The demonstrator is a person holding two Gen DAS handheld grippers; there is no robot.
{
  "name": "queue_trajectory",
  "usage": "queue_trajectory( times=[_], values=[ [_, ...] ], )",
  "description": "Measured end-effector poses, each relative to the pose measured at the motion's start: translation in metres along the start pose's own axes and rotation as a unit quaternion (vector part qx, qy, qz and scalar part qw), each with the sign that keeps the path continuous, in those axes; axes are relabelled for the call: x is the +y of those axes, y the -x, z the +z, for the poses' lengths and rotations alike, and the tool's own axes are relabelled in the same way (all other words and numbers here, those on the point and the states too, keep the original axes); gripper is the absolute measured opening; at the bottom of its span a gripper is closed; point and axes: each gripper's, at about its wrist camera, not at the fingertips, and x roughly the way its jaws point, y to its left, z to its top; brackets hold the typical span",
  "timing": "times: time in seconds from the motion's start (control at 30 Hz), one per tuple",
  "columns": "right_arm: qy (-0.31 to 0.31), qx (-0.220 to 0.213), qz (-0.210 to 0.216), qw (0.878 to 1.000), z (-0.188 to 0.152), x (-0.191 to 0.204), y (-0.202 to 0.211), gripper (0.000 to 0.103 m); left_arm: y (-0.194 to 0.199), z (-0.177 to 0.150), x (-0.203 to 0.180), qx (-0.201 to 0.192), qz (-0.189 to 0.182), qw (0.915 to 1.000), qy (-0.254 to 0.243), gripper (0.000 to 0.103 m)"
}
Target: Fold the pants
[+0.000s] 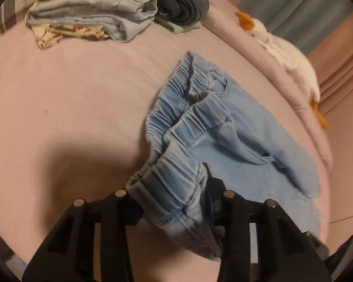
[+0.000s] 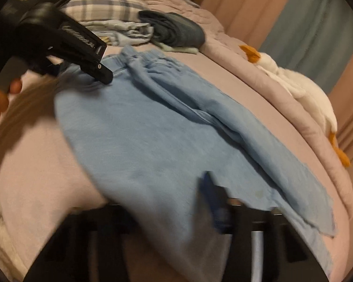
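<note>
L gripper [image 1: 174,202] angled down, clamped on pants [image 1: 235,141] waistband; R gripper [image 2: 176,211] clamped on hem.

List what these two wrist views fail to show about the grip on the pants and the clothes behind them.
- Right gripper, right wrist view: blurred, and the blue pants drape over its fingers, hiding the hold.
- Left gripper, left wrist view: the bunched waistband covers the pads.
- Pant hems: cut off by the lower edge in both views.
- Folded clothes pile: stacked, so lower pieces are hidden.
</note>
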Motion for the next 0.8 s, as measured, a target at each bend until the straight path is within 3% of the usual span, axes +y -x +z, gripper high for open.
queue_trajectory(
  times=[0.03, 0.07, 0.23, 0.4, 0.5, 0.6, 0.7, 0.8],
  values=[
    [0.008, 0.0, 0.004, 1.0, 0.0, 0.003, 0.001, 0.018, 0.002, -0.001, 0.001, 0.001, 0.0, 1.0, -0.007, 0.036],
    [0.021, 0.0, 0.005, 1.0, 0.002, 0.008, 0.002, 0.014, 0.003, -0.003, 0.0, 0.001, 0.0, 0.9999, -0.013, 0.036],
    [0.031, 0.015, 0.017, 0.999, 0.007, 0.01, 0.01, 0.007, 0.011, -0.007, 0.004, 0.006, -0.015, 0.9996, -0.023, 0.034],
    [0.034, 0.027, 0.03, 0.999, 0.006, 0.014, 0.005, 0.007, 0.005, -0.009, 0.002, 0.009, -0.002, 0.9983, -0.057, 0.037],
    [0.024, 0.038, 0.033, 0.998, 0.008, 0.012, -0.001, 0.008, 0.018, -0.011, 0.003, 0.011, 0.005, 0.9969, -0.078, 0.046],
    [0.007, 0.06, 0.064, 0.996, 0.012, 0.001, 0.006, 0.014, 0.042, -0.014, 0.003, -0.023, 0.028, 0.9937, -0.106, 0.057],
    [-0.038, 0.063, 0.119, 0.99, 0.018, -0.016, 0.021, 0.021, 0.06, -0.012, 0.001, -0.074, 0.077, 0.9856, -0.131, 0.057],
    [-0.105, 0.052, 0.147, 0.982, 0.025, -0.037, 0.027, 0.024, 0.071, -0.003, -0.001, -0.107, 0.082, 0.9815, -0.136, 0.057]
  ],
)
